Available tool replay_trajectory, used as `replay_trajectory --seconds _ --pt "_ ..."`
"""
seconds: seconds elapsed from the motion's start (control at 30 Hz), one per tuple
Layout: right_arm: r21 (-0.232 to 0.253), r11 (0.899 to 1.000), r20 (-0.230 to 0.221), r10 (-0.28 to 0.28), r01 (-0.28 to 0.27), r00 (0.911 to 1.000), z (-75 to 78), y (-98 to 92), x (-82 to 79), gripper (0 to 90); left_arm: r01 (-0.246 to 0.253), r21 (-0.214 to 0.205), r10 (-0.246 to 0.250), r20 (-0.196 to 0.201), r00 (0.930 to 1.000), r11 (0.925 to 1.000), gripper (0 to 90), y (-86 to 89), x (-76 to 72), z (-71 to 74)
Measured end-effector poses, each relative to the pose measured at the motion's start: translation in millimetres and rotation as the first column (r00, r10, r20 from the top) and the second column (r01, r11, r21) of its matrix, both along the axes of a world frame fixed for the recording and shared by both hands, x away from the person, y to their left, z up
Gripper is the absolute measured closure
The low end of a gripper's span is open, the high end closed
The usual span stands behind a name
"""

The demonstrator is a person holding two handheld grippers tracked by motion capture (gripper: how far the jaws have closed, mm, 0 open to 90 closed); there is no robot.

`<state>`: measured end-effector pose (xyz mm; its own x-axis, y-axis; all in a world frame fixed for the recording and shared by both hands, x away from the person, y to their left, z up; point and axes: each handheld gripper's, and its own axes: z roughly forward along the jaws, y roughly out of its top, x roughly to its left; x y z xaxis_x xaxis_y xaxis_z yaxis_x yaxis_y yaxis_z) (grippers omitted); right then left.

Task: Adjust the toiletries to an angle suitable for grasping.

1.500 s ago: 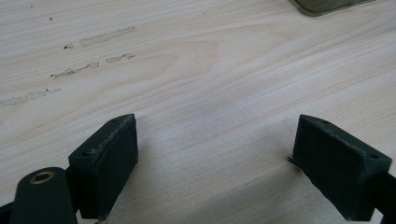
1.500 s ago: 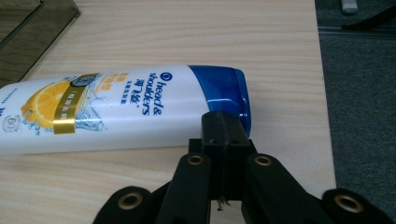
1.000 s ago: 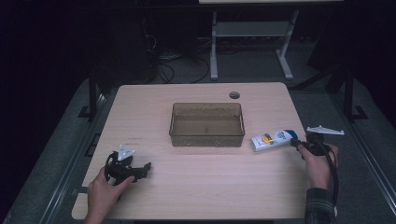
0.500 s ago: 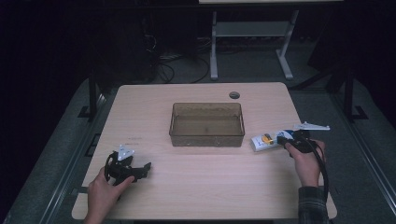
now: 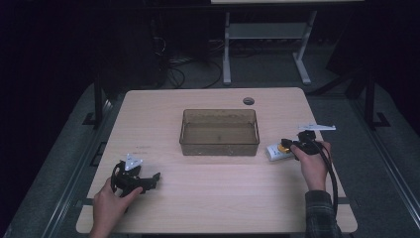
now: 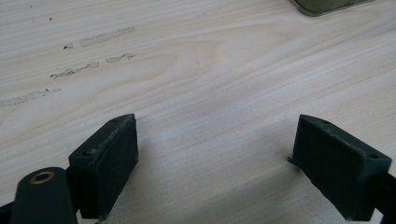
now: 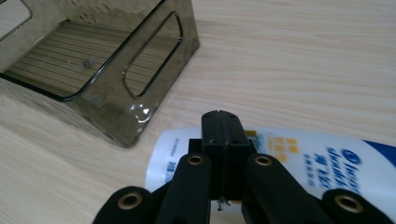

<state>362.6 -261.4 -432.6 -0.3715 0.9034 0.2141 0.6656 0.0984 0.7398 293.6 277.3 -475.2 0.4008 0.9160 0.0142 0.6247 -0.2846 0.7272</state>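
The table [image 5: 213,198] is a light wood top with a round cable hole [image 5: 248,101] at its far edge. A smoky translucent bin [image 5: 219,132] with cut-out handles stands at the centre, open side up and with nothing visible inside it. The white bottle [image 5: 275,151] lies on its side on the tabletop just right of the bin's near right corner; in the right gripper view its white body [image 7: 299,154] carries printed lettering and a blue band toward the right, and one end lies close beside the bin's corner [image 7: 135,112], with contact between them not determinable. The right gripper [image 5: 296,144] is at the right side of the table, over the bottle, held in the person's right hand [image 5: 312,163]. In the right gripper view its two jaws stand pressed together with no gap and nothing between them, positioned above the bottle's body; whether they touch the bottle cannot be told. The left gripper [image 5: 148,179] rests on the near left part of the table in the person's left hand [image 5: 111,203], well apart from the bin. In the left gripper view its jaws stand wide apart over bare wood with nothing between them, and a corner of the bin [image 6: 327,5] shows at the far right.
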Motion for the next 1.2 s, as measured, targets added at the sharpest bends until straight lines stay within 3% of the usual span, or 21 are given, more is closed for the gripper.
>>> replay_trajectory --seconds 0.63,1.2 --pt "-0.044 0.998 -0.054 0.047 -0.049 0.9974 -11.0 30.4 31.4 90.0 0.004 0.005 -0.004 -0.004 1.0000 1.0000 13.0 0.2 -0.1 0.4" --pt "-0.062 0.995 -0.087 0.072 -0.077 0.9936 -19.0 42.4 36.6 90.0 0.004 0.004 -0.004 -0.003 1.0000 1.0000 13.0 0.2 -0.1 0.3"
